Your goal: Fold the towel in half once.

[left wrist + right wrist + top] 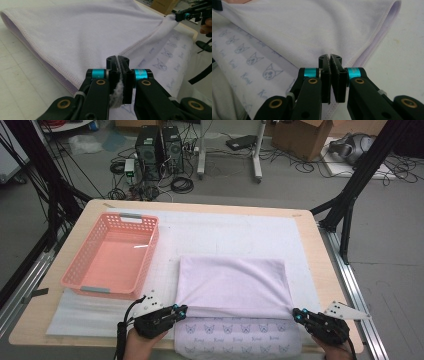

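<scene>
A lilac towel point(232, 285) lies on the white mat, its far half folded toward me over a printed side point(235, 332) with small cat-face marks. My left gripper point(181, 310) is shut on the folded layer's near left corner; in the left gripper view fabric is pinched between the jaws point(117, 60). My right gripper point(296, 314) is shut on the near right corner, and the right gripper view has the hem running into its closed jaws point(330, 57). The left gripper view also catches the right gripper point(186, 16) far off, with the towel's corner bunched in it.
A pink plastic basket point(112, 255) stands empty to the left of the towel. A white mat point(225, 227) covers most of the wooden table point(320, 265). Beyond the table are computer towers point(160, 150), cables and a cardboard box on the floor.
</scene>
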The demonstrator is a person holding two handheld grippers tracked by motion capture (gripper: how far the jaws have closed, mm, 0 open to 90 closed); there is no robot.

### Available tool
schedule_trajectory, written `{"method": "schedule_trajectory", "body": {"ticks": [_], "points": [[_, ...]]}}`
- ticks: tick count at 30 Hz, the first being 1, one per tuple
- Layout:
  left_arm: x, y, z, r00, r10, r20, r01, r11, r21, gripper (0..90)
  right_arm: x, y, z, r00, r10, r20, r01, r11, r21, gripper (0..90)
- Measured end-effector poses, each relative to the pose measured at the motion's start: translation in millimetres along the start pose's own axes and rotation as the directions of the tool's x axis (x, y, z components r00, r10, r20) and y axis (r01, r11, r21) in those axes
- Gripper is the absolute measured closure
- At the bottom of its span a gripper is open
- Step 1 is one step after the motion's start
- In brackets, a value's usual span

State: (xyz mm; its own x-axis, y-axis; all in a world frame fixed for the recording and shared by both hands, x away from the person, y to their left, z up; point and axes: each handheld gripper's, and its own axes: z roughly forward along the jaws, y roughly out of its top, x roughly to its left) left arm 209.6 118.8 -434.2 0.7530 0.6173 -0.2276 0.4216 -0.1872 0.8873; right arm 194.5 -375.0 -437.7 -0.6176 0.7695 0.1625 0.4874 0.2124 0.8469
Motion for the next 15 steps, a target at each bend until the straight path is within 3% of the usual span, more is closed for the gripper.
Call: {"method": "schedule_trajectory", "body": {"ticks": [15], "points": [[-23.1, -11.4, -18.0, 0.9978, 0.01, 0.066, -0.01, 0.9999, 0.005, 86.9, 20.4, -20.1, -23.5, 0.9998, -0.014, -0.014, 0.015, 1.0, 0.025, 86.4]]}}
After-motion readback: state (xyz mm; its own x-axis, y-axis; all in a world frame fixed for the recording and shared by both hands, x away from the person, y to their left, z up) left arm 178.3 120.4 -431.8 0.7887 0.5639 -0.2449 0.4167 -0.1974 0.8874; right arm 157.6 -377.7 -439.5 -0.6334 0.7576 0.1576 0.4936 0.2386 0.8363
